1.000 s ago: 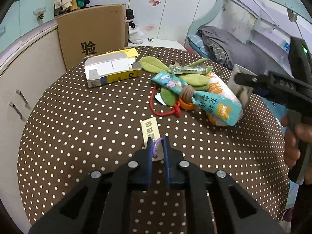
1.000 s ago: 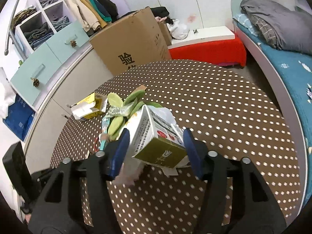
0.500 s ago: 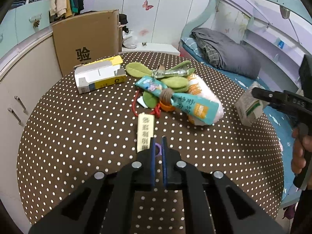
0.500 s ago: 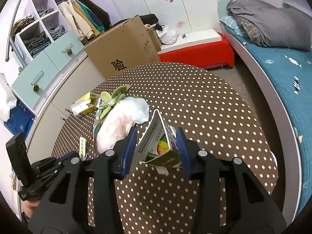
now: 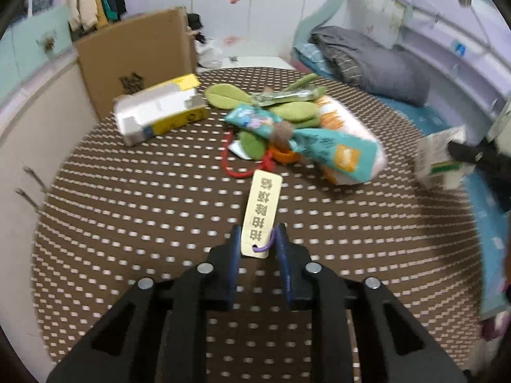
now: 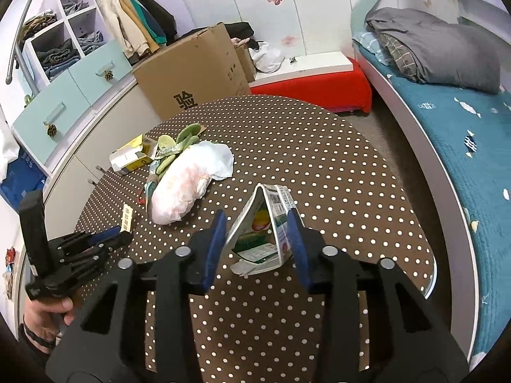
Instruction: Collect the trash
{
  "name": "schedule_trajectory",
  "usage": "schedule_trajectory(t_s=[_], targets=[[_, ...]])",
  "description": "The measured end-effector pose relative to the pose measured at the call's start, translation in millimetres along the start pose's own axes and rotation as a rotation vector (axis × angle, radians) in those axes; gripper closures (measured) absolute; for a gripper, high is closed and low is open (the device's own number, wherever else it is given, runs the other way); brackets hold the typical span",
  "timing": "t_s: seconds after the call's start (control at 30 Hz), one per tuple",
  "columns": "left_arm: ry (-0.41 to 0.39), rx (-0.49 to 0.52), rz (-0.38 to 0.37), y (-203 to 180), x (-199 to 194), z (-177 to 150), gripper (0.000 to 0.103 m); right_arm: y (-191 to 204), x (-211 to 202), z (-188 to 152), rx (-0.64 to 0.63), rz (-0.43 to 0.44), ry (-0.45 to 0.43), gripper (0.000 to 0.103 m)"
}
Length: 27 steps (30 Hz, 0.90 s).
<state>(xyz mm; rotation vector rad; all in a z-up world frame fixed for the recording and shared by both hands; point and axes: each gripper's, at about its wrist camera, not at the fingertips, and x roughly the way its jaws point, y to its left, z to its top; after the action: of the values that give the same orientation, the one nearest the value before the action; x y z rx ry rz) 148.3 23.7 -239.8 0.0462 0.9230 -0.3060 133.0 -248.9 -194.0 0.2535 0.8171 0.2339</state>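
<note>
Half a second on, the left gripper (image 5: 258, 234) has been opened from a tight pinch to a narrow gap, and the cream paper tag (image 5: 262, 212) with its purple loop now lies loosely between the two blue-padded fingers instead of being clamped. Whether the tag is touched by either pad cannot be told; the left wrist view is blurred by motion. The tag rests flat on the brown polka-dot tablecloth (image 5: 127, 210), its far end pointing at a red cord (image 5: 234, 167).

A flattened drink carton (image 6: 263, 229), printed in green and white, is held by the right gripper (image 6: 257, 226), whose jaws are set moderately wide and pressed against the carton's two sides above the near part of the table. The same carton (image 5: 439, 156) is seen at the right edge of the left wrist view.

Further trash is gathered at the middle of the table: a teal snack wrapper (image 5: 306, 146) laid over a white crumpled bag (image 6: 188, 185), with green leaf-shaped pieces (image 5: 293, 110) and an orange ring (image 5: 282, 154) among them. A white-and-yellow box (image 5: 159, 115) lies apart, toward the far left of the table.

Beyond the table, a brown cardboard box (image 6: 194, 73) is propped against a pale cabinet (image 6: 70, 99), and grey bedding (image 6: 434, 41) is heaped on a blue-covered bed.
</note>
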Motion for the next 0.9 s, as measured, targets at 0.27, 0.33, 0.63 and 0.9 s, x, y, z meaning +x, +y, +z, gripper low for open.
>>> schedule_trajectory(t_s=[0.27, 0.33, 0.63, 0.9], targets=[[-0.030, -0.010, -0.050, -10.7, -13.1, 3.9, 0.101, -24.1, -20.0, 3.0, 0.046, 0.013, -0.033, 0.067], [-0.025, 0.000, -0.042, -15.1, -10.8, 5.2, 0.101, -27.9, -22.8, 4.3, 0.052, 0.013, -0.036, 0.067], [-0.008, 0.071, 0.028, -23.0, 14.2, 9.0, 0.065, -33.8, -29.6, -0.1, 0.058, 0.017, -0.040, 0.067], [0.004, 0.079, -0.044, -25.0, 11.4, 13.3, 0.085, -36.0, -37.7, 2.5, 0.058, 0.028, -0.059, 0.067]])
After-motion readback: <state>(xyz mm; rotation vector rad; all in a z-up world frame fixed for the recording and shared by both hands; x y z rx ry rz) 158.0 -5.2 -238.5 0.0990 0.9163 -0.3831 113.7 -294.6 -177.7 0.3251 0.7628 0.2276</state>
